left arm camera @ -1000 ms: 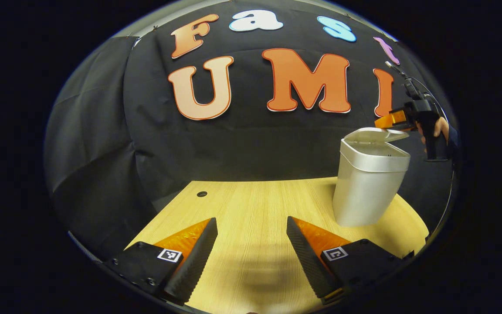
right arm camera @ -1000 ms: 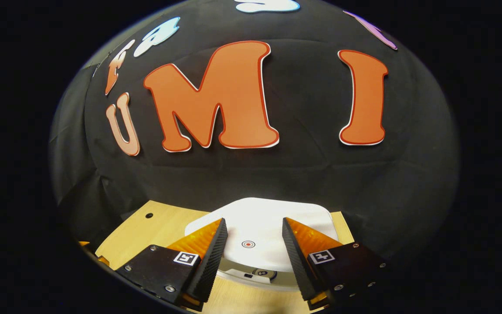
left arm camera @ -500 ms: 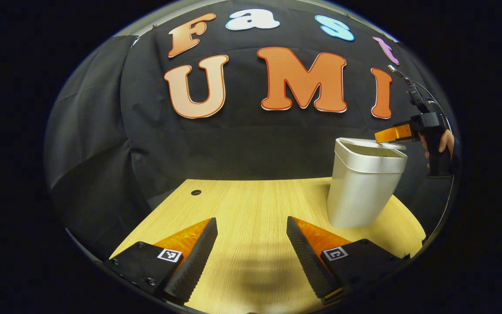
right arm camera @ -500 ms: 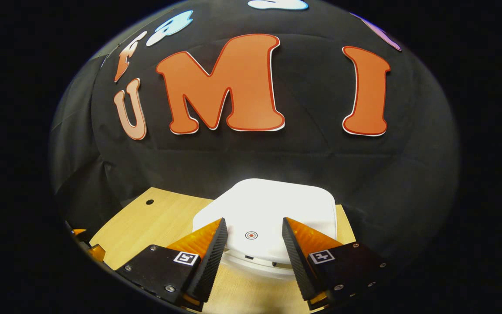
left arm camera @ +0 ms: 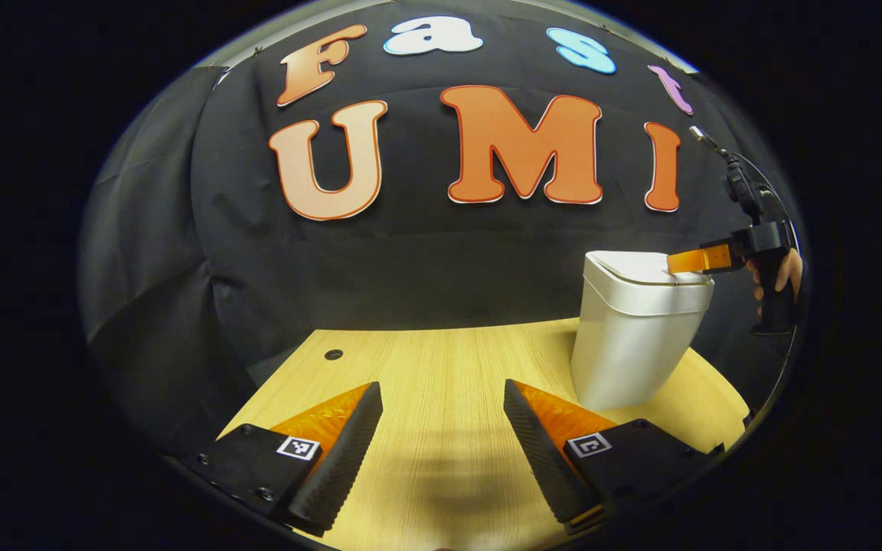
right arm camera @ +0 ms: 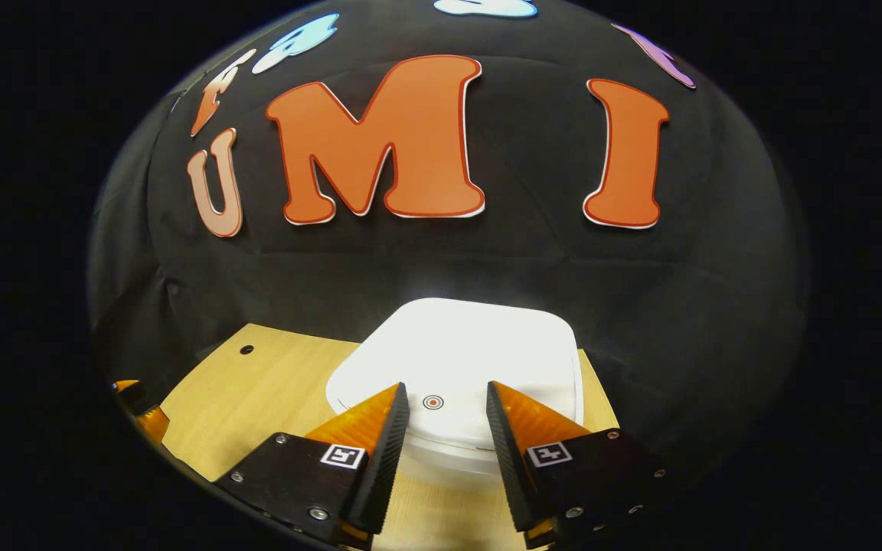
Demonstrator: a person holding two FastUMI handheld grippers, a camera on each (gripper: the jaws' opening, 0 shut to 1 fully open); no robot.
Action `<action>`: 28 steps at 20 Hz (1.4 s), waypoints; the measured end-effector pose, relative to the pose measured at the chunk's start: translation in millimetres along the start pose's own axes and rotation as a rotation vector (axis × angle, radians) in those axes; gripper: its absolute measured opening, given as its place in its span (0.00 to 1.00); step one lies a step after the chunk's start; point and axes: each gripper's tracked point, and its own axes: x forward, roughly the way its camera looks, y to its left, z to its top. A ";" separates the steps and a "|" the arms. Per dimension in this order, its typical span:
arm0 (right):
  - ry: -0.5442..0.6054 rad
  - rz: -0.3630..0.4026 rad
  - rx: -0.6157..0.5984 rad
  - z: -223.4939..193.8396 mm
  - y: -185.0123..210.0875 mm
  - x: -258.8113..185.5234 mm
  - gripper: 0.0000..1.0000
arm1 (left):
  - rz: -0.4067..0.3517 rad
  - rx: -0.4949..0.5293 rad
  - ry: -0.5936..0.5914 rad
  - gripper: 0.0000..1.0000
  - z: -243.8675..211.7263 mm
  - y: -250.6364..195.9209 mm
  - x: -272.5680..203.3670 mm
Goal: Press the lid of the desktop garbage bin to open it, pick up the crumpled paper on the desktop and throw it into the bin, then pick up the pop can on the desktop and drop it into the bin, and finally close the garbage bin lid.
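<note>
The white garbage bin (left arm camera: 632,344) stands on the right of the wooden table (left arm camera: 426,367), its lid (left arm camera: 636,266) lying flat on the rim. In the right gripper view the lid (right arm camera: 456,352) shows a small red ring mark (right arm camera: 432,402). My right gripper (right arm camera: 446,386) hovers at the lid's near edge, open with a narrow gap and nothing between the fingers. The left gripper view shows the right gripper (left arm camera: 697,260) resting at the lid's right side. My left gripper (left arm camera: 442,385) is open over bare table, left of the bin. I see no paper or can.
A hand (left arm camera: 789,272) holds the right gripper's handle at the far right. A small round hole (left arm camera: 333,354) sits near the table's back left corner. The black cloth wall rises just behind the table and bin.
The bin lid has gone from tilted up to flat on the rim. My right gripper came down with it and its fingers narrowed a little. The left gripper barely moved.
</note>
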 end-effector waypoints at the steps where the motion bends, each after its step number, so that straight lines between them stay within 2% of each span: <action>1: -0.006 -0.012 0.006 -0.2 1.3 1.2 0.59 | -0.007 -0.001 0.001 1.00 -1.1 2.1 1.4; 6: -0.012 -0.039 0.005 -4.8 3.2 -2.3 0.52 | -0.027 -0.028 0.019 1.00 -8.6 13.2 4.7; 7: -0.005 -0.046 0.020 -6.6 3.5 -1.8 0.45 | -0.032 -0.033 0.022 1.00 -10.6 14.1 5.2; 8: -0.006 -0.053 0.030 -7.3 4.3 -1.4 0.48 | -0.035 -0.034 0.022 0.99 -10.7 15.4 5.3; 11: -0.004 -0.075 0.025 -11.0 4.8 -1.7 0.37 | -0.051 -0.033 0.013 1.00 -7.7 16.3 5.9; 17: -0.019 -0.091 -0.034 -12.6 12.3 -16.1 0.35 | -0.072 -0.040 -0.050 1.00 21.8 22.8 4.7; 20: -0.049 -0.068 -0.034 -13.4 28.0 -29.8 0.35 | -0.071 -0.049 -0.080 1.00 36.9 29.4 4.2; 28: -0.216 -0.039 -0.053 5.0 57.4 -66.1 0.38 | -0.088 -0.033 -0.193 1.00 79.8 28.6 -0.4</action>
